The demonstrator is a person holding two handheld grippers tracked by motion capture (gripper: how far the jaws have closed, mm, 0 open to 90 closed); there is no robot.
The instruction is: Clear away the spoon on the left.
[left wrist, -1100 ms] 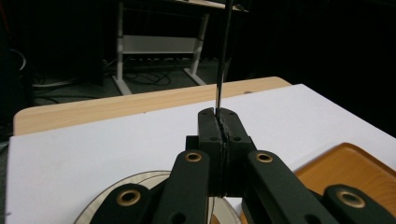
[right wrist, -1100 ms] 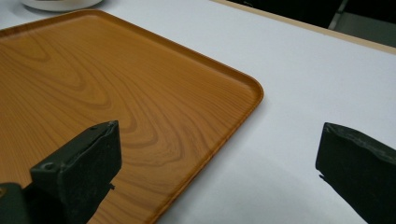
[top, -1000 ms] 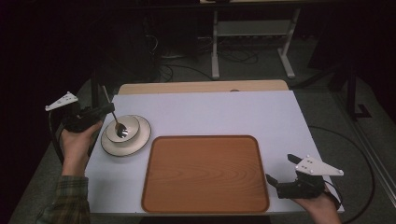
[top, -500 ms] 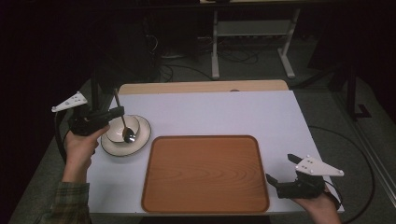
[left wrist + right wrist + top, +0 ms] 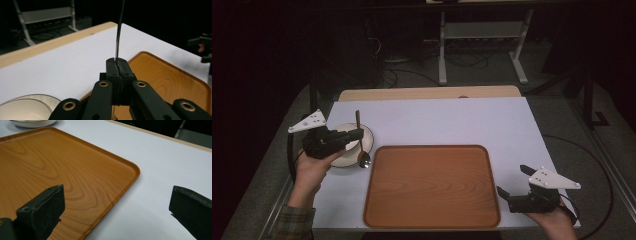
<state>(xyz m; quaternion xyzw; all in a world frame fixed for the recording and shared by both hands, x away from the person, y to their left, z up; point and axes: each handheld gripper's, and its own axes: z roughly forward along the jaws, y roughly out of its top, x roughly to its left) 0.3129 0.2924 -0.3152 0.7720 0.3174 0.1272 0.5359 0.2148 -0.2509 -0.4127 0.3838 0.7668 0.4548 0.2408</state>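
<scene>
The high view is looking forward and down over the whole table (image 5: 437, 120). The left gripper view is sitting right up close, facing across toward the far edge. The right gripper view is hugging the surface. All three are catching the wooden tray (image 5: 432, 185) (image 5: 170, 77) (image 5: 50, 170).

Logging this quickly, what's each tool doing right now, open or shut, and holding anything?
Left tool: shut on the spoon.
Right tool: open, holding nothing.
</scene>
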